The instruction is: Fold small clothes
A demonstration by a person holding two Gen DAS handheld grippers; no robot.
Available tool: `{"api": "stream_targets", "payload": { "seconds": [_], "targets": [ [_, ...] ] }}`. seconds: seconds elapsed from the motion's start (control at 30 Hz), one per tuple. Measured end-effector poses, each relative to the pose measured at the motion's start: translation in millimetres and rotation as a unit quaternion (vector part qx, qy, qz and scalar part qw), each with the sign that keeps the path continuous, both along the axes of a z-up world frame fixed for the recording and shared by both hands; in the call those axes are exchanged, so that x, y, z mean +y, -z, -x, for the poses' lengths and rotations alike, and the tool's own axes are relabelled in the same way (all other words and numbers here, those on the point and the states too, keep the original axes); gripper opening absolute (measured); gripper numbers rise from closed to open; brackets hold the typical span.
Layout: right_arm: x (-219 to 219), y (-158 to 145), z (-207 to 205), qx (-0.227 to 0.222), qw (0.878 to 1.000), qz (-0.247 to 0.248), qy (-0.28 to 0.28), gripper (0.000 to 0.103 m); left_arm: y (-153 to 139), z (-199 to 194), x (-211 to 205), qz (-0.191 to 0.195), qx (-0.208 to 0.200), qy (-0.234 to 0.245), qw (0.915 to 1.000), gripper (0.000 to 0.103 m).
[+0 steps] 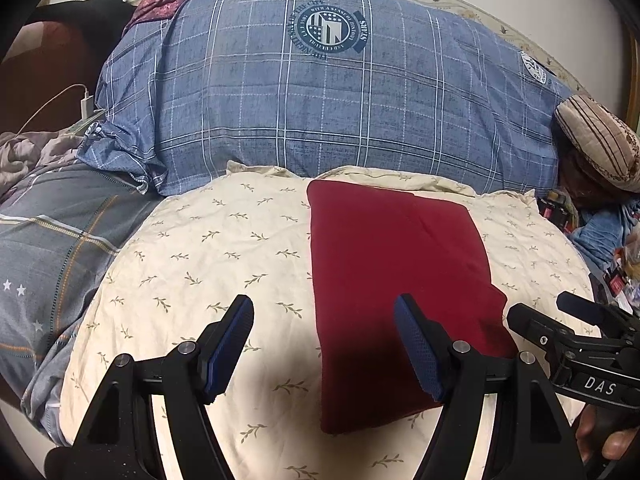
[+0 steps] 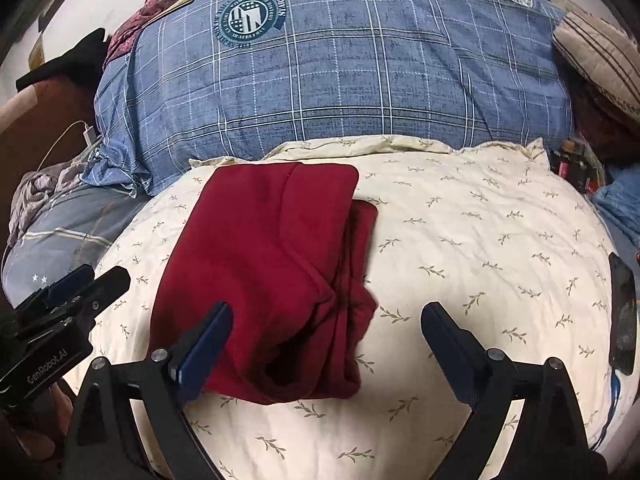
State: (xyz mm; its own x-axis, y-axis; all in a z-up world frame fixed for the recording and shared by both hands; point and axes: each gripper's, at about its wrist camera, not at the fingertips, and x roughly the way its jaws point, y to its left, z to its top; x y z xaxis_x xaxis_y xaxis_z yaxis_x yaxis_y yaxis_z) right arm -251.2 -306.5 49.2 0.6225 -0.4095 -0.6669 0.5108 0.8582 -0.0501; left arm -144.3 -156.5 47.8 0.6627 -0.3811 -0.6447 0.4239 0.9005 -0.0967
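Clearly soft and limp, the red garment [image 2: 272,276] wants pinching at its near hem; both claws, left [image 1: 324,354] and right [image 2: 326,354], gape empty.

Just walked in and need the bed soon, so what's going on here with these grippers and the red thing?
A person is folding small clothes with a handheld gripper in each hand. A dark red garment lies folded into a long strip on a cream leaf-print pillow, in front of a blue plaid duvet. Neither gripper holds anything: the left gripper and the right gripper both hover open above the garment's near end, pads clear of the cloth.
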Motion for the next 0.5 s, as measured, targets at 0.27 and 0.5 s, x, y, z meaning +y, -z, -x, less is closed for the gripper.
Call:
{"api": "stream_targets", "payload": {
  "seconds": [0.27, 0.5],
  "targets": [
    [2.3, 1.7, -2.5, 0.005, 1.0, -0.003, -0.003, 0.096, 1.1, 0.9, -2.9, -0.004, 0.001, -0.001, 1.0, 0.072],
    [5.2, 3.8, -3.7, 0.007, 1.0, -0.006, -0.007, 0.096, 1.4, 1.2, -3.9, -0.005, 0.002, -0.002, 1.0, 0.072]
  ]
}}
